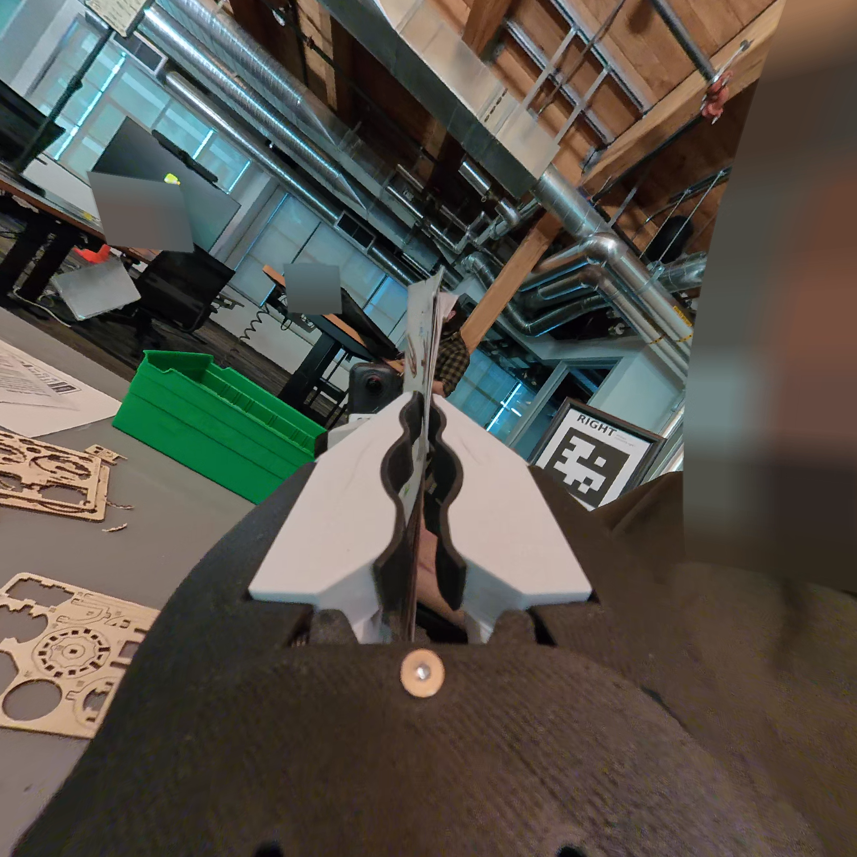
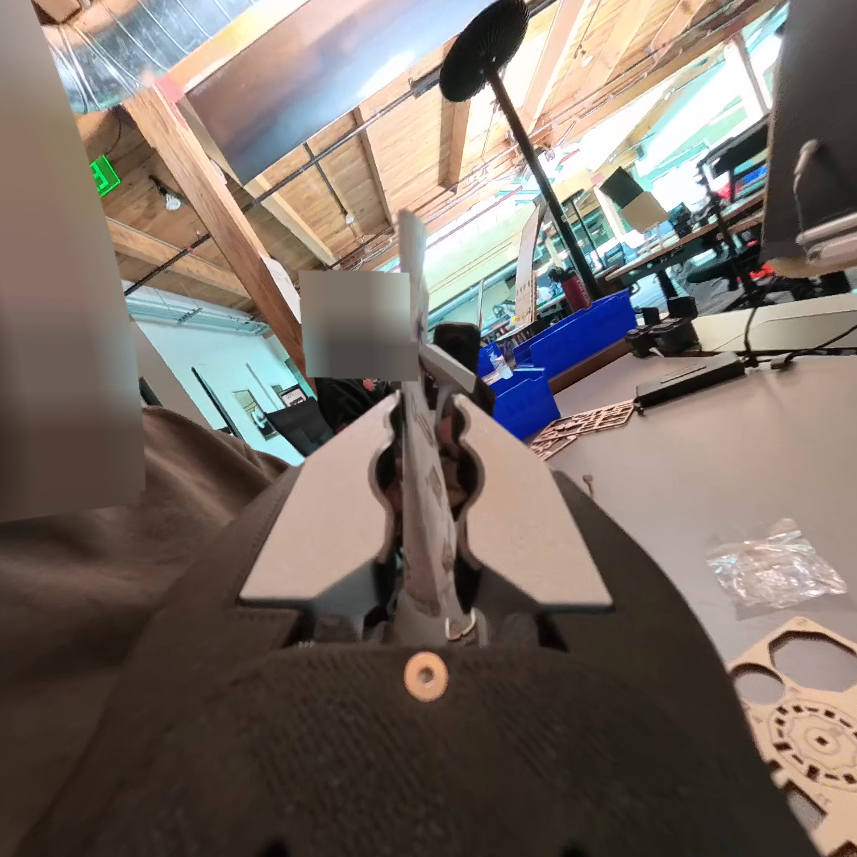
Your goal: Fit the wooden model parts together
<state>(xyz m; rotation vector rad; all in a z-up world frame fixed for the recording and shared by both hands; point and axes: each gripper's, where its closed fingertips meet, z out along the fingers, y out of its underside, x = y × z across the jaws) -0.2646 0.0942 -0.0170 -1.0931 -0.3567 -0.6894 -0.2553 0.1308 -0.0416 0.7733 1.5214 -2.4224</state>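
Observation:
Both grippers are tilted up off the grey table, each shut on a thin printed paper booklet seen edge-on. In the left wrist view my left gripper (image 1: pixel 423 401) pinches the booklet (image 1: pixel 424 334), which sticks up past the fingertips. In the right wrist view my right gripper (image 2: pixel 426 399) pinches the booklet (image 2: pixel 412 259) the same way. Laser-cut wooden part sheets lie flat on the table: two at my left (image 1: pixel 51 473) (image 1: pixel 60 658), one near my right (image 2: pixel 807 723) and one farther off (image 2: pixel 584 426). Neither gripper holds wood.
A green bin (image 1: pixel 208 417) stands behind the left wooden sheets, beside a white printed paper (image 1: pixel 41 385). Blue bins (image 2: pixel 556 361), a black flat device (image 2: pixel 691 375) and a clear plastic bag (image 2: pixel 774 570) are on the right. A framed marker board (image 1: pixel 598 459) stands behind the left gripper. Across from one pair of fingers to the other is roughly 5 cm.

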